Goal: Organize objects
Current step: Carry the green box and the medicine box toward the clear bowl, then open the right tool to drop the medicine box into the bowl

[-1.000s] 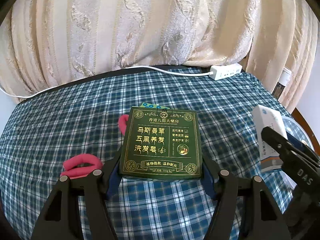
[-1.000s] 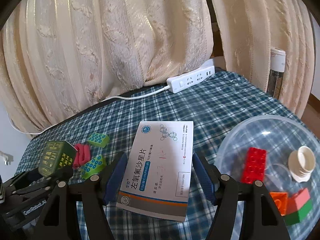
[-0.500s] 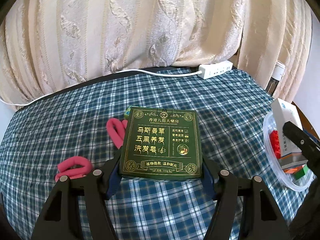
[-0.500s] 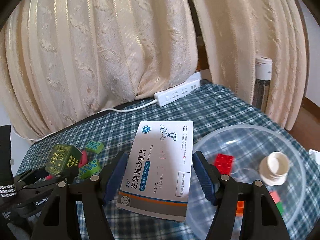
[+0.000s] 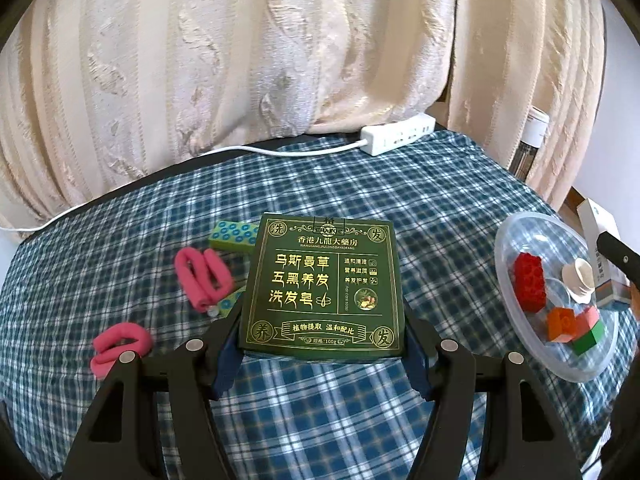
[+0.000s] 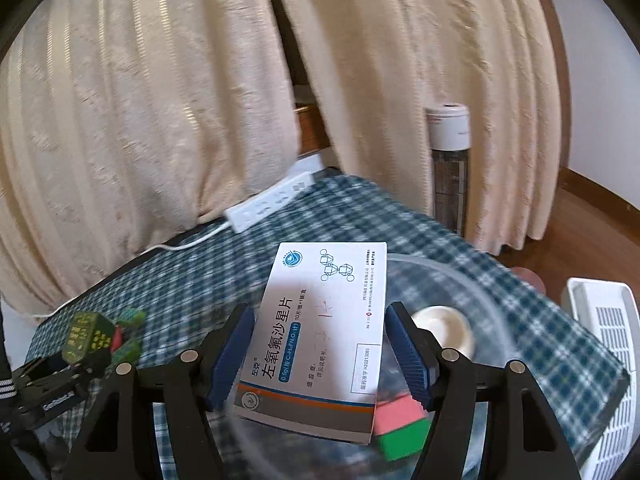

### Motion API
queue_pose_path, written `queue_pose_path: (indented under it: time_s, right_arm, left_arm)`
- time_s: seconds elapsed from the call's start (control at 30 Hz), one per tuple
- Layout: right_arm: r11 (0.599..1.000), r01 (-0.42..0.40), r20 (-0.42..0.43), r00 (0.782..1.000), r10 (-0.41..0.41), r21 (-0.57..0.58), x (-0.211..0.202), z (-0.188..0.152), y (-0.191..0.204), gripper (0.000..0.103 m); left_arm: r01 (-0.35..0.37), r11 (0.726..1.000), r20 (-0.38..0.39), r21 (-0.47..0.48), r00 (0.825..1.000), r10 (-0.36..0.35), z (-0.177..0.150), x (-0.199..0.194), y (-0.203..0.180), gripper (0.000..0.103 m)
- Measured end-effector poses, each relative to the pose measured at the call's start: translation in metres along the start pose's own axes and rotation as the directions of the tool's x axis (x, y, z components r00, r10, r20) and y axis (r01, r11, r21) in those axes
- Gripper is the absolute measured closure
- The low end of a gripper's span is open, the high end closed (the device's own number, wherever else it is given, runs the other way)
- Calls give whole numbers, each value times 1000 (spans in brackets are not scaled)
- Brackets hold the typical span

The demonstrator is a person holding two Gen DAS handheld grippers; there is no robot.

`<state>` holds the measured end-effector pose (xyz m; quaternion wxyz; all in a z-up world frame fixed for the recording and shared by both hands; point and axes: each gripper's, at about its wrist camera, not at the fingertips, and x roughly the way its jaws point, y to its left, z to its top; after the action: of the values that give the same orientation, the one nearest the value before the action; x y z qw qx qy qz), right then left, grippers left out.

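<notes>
We've got the left gripper [image 5: 322,344] w/ its jaws clamped on the two sides of a dark green soap box [image 5: 323,286] w/ gold lettering, carried flat above the middle of the checked worktop [image 5: 420,200]. The right gripper [image 6: 318,354] has its jaws pressed on a white medicine box [image 6: 320,336], tilted, held over the clear plastic bowl [image 5: 505,252] near the worktop's right edge. In the bowl: red brick [image 5: 529,280], orange brick [image 5: 561,322], a pink-and-green brick [image 5: 590,330], white cap [image 5: 577,278]. On the cloth left of the soap box lie two pink foam loops [image 5: 202,276] [image 5: 120,346] & a green studded brick [image 5: 234,234]; a second green brick [image 5: 230,300] is mostly hidden. White power strip [image 5: 398,134] sits at the far edge by the cream curtain [image 5: 240,60].
</notes>
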<state>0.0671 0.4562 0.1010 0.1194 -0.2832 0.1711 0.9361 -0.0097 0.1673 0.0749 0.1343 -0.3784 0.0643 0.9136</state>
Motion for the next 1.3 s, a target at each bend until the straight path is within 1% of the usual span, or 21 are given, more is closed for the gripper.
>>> queue_pose_path:
  time_s: [0.23, 0.47, 0.8, 1.07, 1.2, 1.3]
  right_arm:
    - [1000, 25, -23, 999, -24, 19, 9, 8, -27, 32]
    - [1000, 27, -63, 998, -26, 10, 21, 16, -37, 32]
    - [999, -14, -117, 993, 20, 51, 44, 27, -38, 32]
    - [999, -8, -139, 990, 14, 43, 58, 30, -31, 32]
    - [998, -15, -168, 985, 24, 54, 68, 30, -30, 31]
    - [997, -35, -199, 979, 49, 76, 77, 28, -32, 27]
  left_arm:
    - [21, 999, -4, 36, 1000, -21, 1, 1, -21, 36]
    - [38, 998, -5, 56, 999, -37, 3, 1, -35, 36]
    - [45, 997, -10, 69, 999, -44, 4, 2, -42, 36]
    - [50, 996, -18, 71, 999, -49, 3, 6, -42, 36]
    - [54, 996, -23, 76, 998, -52, 3, 9, -43, 36]
    - [53, 996, -25, 76, 998, -51, 3, 9, -43, 36]
